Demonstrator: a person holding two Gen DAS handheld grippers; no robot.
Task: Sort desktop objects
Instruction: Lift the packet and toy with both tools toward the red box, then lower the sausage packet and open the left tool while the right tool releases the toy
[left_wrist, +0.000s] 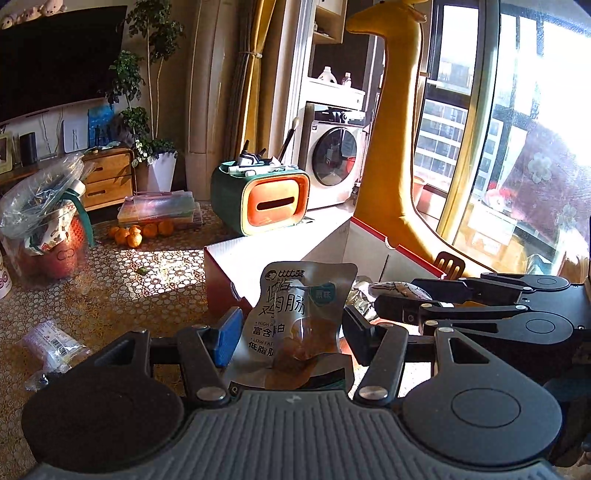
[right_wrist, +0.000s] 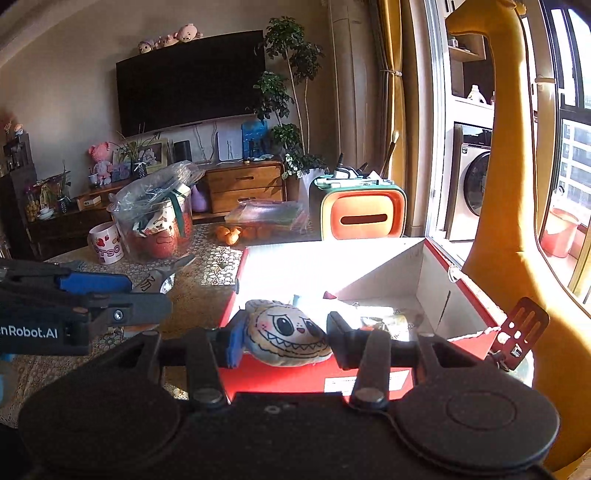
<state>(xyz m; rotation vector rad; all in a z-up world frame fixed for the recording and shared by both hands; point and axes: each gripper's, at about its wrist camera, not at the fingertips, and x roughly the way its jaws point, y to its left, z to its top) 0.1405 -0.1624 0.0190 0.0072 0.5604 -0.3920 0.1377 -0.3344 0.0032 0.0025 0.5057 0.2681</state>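
My left gripper (left_wrist: 291, 332) is shut on a silver snack pouch (left_wrist: 295, 314), which stands upright between the pads just in front of the red box (left_wrist: 218, 280). In the right wrist view that gripper (right_wrist: 110, 291) shows at the left edge with the pouch (right_wrist: 162, 277) sticking out. My right gripper (right_wrist: 286, 339) is shut on a round plush toy (right_wrist: 288, 332) with a grinning face, held over the near edge of the red box (right_wrist: 369, 380). The box has a white inside (right_wrist: 332, 266), and some small items lie on its floor. The right gripper (left_wrist: 424, 299) sits to the right of the left one.
A green and orange organiser (left_wrist: 273, 203) stands behind the box. Oranges (left_wrist: 136, 232), flat plastic cases (left_wrist: 162, 210) and a clear bin of bags (left_wrist: 48, 221) are at the back left. A wrapped packet (left_wrist: 51, 343) lies near left. A tall yellow giraffe plush (left_wrist: 399, 147) stands by the window.
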